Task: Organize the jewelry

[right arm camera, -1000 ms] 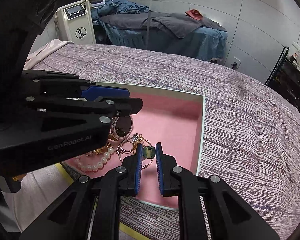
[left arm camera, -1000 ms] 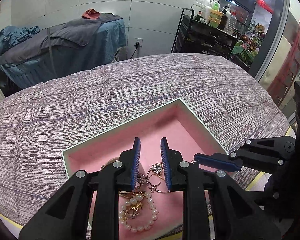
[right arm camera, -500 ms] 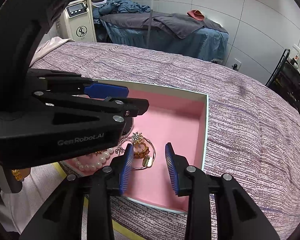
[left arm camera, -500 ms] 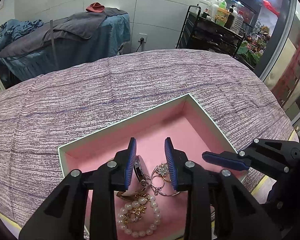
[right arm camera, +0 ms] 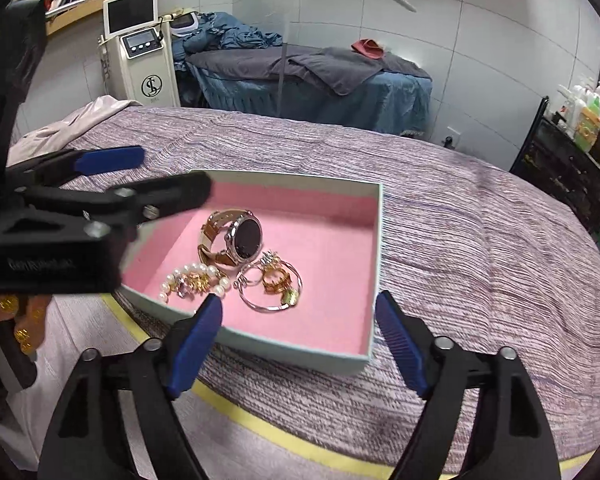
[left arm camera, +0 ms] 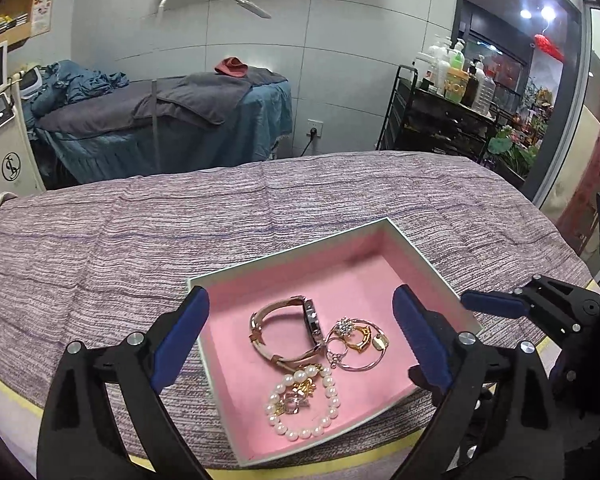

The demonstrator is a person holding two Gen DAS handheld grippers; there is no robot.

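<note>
Both grippers wide apart and empty above the pink-lined box

All the jewelry lies in the near half of the box point(left arm camera: 416, 258) on the purple bedspread point(left arm camera: 180, 232): a watch point(right arm camera: 236, 238) on its side, a pearl bracelet point(left arm camera: 302, 406) nearest the edge, and a tangle of rings and a bangle point(left arm camera: 354, 344) touching the watch. The left gripper point(left arm camera: 300, 340) and the right gripper point(right arm camera: 298, 338) both hover with jaws spread and nothing between them. If sorting goes on, I would take the watch first (it stands proud and free on one side), closing across its strap so as not to drag the linked rings. The right wrist view shows the dark watch face and the box's outer wall; the left view shows the pearl loop whole, with a gold charm inside it.
</note>
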